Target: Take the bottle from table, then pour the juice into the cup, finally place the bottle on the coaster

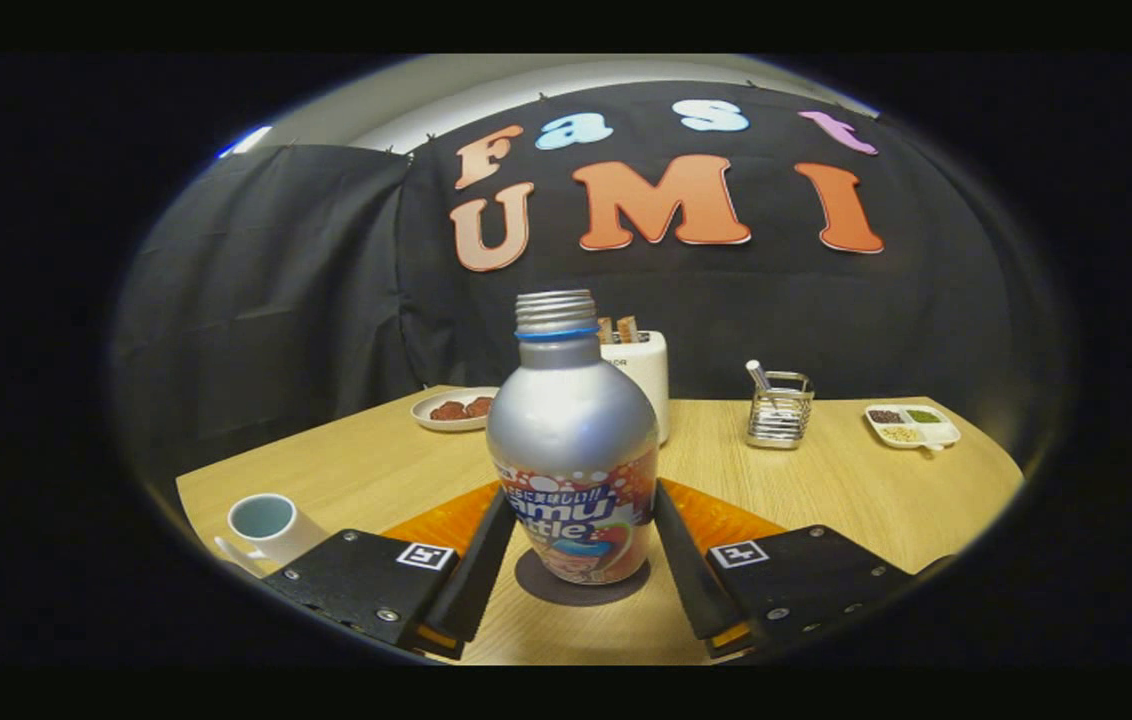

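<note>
An uncapped bottle [574,460] stands upright, neck up, on a dark round coaster [581,585] on the table [846,480], flanked by the claw [581,560], whose fingers sit at its sides, contact unclear, a cup [266,522] beside them.

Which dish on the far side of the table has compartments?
The white tray right of the wire holder, split into sections; the plate left of the bottle is undivided.
</note>
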Action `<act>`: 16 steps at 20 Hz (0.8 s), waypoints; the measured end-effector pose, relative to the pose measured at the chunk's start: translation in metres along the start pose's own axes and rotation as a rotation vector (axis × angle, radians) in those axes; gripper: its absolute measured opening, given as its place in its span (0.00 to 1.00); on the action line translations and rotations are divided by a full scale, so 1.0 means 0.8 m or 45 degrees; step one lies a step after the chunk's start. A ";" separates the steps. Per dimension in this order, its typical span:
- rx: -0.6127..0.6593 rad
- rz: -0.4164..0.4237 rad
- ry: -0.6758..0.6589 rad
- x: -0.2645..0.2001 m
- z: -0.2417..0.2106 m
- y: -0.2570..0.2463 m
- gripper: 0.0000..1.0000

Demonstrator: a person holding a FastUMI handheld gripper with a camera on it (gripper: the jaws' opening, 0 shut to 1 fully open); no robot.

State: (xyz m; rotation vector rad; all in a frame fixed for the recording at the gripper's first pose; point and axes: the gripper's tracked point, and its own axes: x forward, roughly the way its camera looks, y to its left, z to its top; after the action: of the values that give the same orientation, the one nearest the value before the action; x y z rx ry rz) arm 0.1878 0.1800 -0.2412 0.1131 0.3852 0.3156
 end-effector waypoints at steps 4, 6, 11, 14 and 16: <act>0.015 0.022 0.031 0.004 -0.013 0.007 0.78; 0.002 0.016 0.041 0.005 -0.019 0.007 0.78; 0.020 0.007 0.065 0.007 -0.033 0.004 0.81; 0.041 0.010 0.070 -0.002 -0.032 0.005 0.87; 0.033 -0.003 0.037 -0.015 -0.016 0.000 0.94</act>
State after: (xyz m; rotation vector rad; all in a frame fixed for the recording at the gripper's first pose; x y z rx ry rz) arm 0.1721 0.1766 -0.2490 0.1335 0.4183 0.3099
